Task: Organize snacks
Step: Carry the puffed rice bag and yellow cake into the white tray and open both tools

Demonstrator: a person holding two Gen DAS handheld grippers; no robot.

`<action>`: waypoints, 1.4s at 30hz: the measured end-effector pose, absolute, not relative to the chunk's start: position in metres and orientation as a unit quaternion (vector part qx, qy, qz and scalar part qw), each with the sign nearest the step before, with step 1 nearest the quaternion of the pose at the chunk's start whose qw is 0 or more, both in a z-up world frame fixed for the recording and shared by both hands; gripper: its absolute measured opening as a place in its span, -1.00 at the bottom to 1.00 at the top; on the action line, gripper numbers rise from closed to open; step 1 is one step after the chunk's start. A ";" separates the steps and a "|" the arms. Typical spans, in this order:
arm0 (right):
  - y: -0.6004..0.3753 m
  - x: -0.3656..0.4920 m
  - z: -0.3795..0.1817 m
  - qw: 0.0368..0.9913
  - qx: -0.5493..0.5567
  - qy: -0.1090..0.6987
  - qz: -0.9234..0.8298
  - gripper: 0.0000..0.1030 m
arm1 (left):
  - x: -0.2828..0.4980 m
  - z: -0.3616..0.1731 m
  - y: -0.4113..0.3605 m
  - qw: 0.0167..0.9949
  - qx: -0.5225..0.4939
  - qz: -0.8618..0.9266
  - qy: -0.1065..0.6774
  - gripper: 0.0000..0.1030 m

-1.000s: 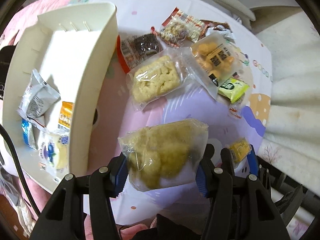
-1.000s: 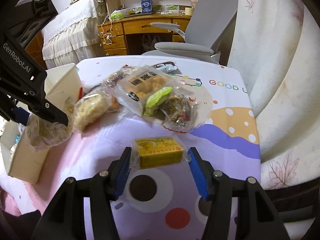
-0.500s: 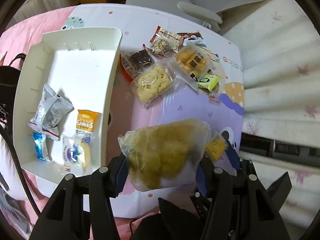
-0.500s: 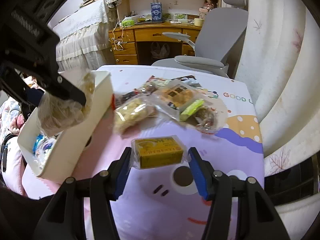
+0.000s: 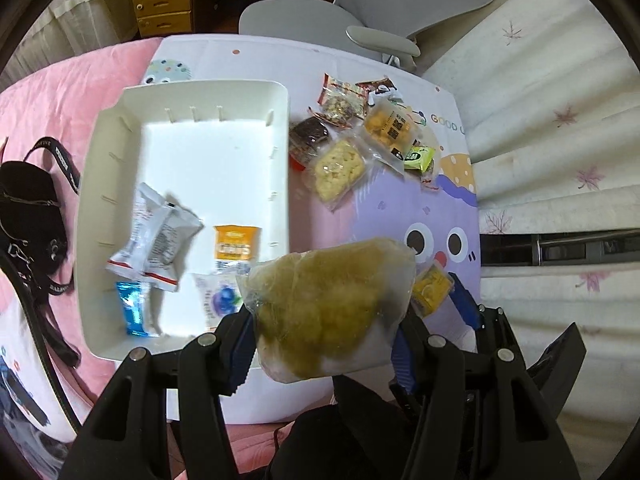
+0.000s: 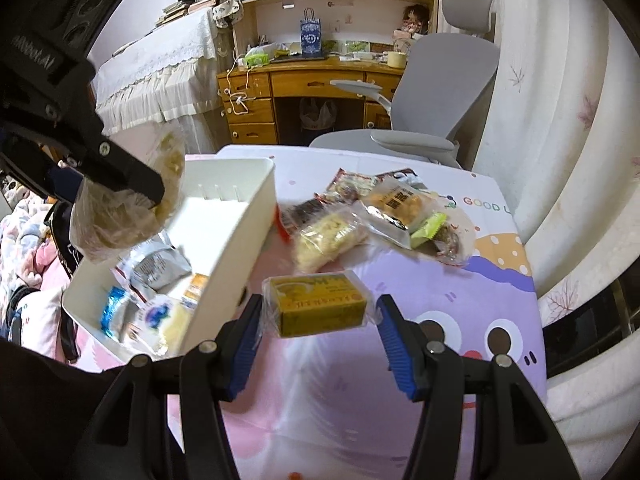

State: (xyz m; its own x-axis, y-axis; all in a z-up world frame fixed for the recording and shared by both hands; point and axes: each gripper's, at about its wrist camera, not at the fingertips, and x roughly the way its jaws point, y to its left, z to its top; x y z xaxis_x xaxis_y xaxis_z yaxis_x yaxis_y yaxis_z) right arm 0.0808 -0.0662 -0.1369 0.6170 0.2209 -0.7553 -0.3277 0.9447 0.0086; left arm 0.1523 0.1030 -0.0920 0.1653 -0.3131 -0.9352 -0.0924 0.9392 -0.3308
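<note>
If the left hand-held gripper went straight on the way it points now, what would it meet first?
Probably the near right corner of the white bin, or the tablecloth just beside it. The left hand-held gripper holds a clear snack bag there, and depth is unclear.

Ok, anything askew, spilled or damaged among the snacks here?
Nothing stands out. No wrapper looks torn and nothing has spilled. The loose snacks are simply heaped beside the white bin, overlapping. The left gripper holds a clear bag of yellow snacks, the right gripper a yellow wrapped box.
</note>
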 end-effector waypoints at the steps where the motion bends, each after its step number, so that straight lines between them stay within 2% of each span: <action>1: -0.061 0.078 -0.134 0.899 -0.064 0.406 0.151 0.11 | 0.150 -0.090 0.110 0.749 -0.157 -0.076 0.639 0.08; 17: 0.017 0.051 -0.115 0.917 -0.061 0.361 0.157 0.11 | 0.122 -0.092 0.207 0.774 -0.146 -0.088 0.609 0.08; 31: 0.071 0.042 -0.119 0.906 -0.069 0.359 0.213 0.11 | 0.107 -0.094 0.255 0.798 -0.146 -0.088 0.578 0.09; 32: 0.074 0.042 -0.120 0.905 -0.069 0.360 0.217 0.12 | 0.106 -0.095 0.257 0.799 -0.145 -0.087 0.578 0.14; 35: 0.079 0.044 -0.123 0.898 -0.067 0.372 0.225 0.22 | 0.104 -0.099 0.261 0.799 -0.148 -0.082 0.577 0.31; 38: 0.082 0.047 -0.127 0.894 -0.067 0.388 0.212 0.40 | 0.104 -0.100 0.261 0.806 -0.142 -0.078 0.569 0.31; 42: 0.075 0.047 -0.128 0.895 -0.057 0.396 0.197 0.41 | 0.105 -0.099 0.255 0.811 -0.132 -0.078 0.565 0.31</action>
State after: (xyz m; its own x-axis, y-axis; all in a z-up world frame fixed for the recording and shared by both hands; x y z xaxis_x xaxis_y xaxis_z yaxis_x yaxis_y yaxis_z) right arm 0.0468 0.0750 -0.1281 0.6083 0.3072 -0.7318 -0.3983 0.9157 0.0534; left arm 0.1048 0.2546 -0.0990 0.3501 -0.2754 -0.8953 -0.0234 0.9529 -0.3022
